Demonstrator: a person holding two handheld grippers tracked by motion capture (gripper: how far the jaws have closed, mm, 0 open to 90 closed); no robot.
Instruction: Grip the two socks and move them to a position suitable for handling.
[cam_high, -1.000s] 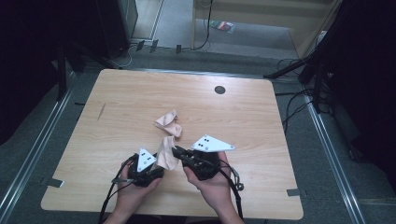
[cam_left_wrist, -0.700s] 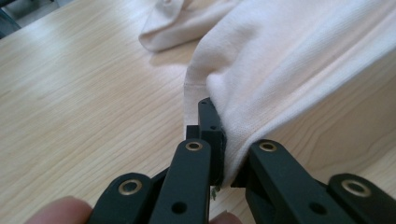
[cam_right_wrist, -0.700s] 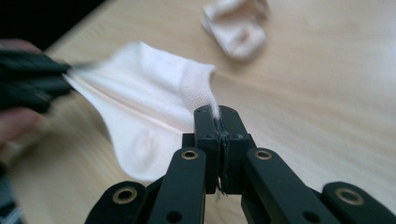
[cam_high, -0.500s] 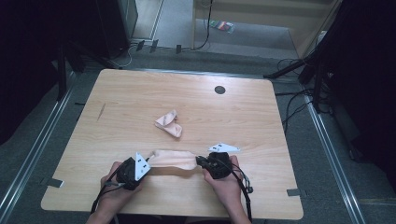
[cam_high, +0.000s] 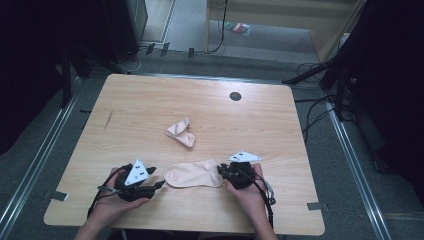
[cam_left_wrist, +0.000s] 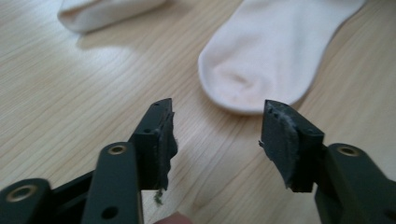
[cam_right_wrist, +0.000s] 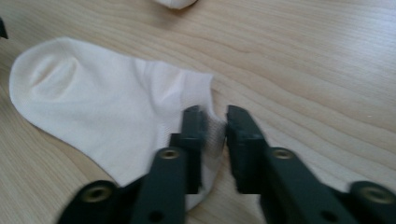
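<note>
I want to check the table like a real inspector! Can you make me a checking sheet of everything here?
Surface: wooden table, with a dark round hole near the far edge.
Job's things: flat sock spread between the claws; crumpled sock farther back.
Clutter: nothing seen, only a thin dark mark on the wood.
Grippers: left claw has just opened, its jaws apart and short of the sock's toe; right claw has just been opening, with the sock's cuff edge between its jaws, which no longer look pressed on it.
Cables: loose cables on the floor at right.
Surroundings: dark floor, metal rails along both sides.
</note>
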